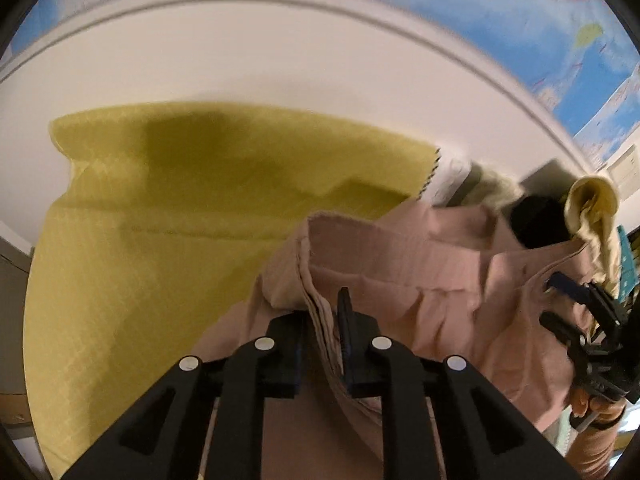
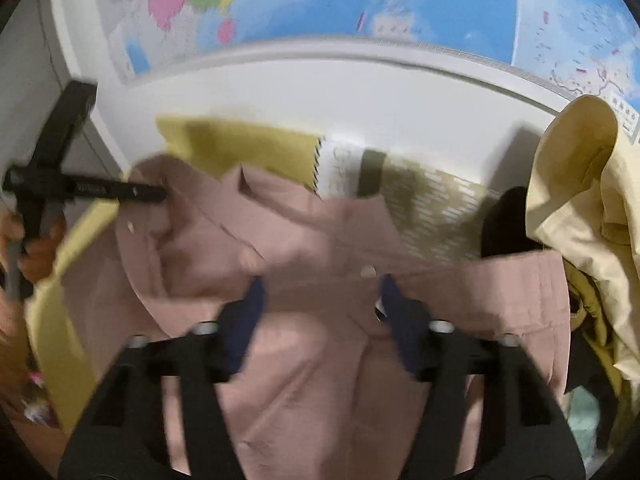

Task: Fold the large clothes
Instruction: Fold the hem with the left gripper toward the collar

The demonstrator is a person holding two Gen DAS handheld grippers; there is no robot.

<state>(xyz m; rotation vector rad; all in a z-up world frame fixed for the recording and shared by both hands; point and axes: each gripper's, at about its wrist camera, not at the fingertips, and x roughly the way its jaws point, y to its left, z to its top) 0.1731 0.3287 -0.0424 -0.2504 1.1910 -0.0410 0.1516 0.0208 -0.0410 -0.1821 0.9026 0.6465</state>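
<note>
A dusty pink garment [image 1: 420, 264] lies bunched on a yellow-green cloth [image 1: 140, 220] that is spread over the white table. My left gripper [image 1: 324, 320] is shut on a folded hem of the pink garment, with fabric layers squeezed between its pads. In the right wrist view, the left gripper [image 2: 154, 194] pinches the garment's left side, held by a hand [image 2: 36, 248]. My right gripper [image 2: 324, 300] stands open just above the middle of the pink garment [image 2: 320, 360], its blue fingers [image 2: 252, 308] wide apart and gripping nothing. It also shows at the right edge of the left wrist view, right gripper [image 1: 556, 300].
The white table [image 1: 280, 72] ends at a raised rim below a wall map [image 2: 360, 0]. A spiral-bound pad [image 2: 340, 168], an olive patterned cloth [image 2: 432, 212] and a black object [image 2: 508, 224] lie behind the garment. A pale yellow garment [image 2: 580, 200] is heaped at the right.
</note>
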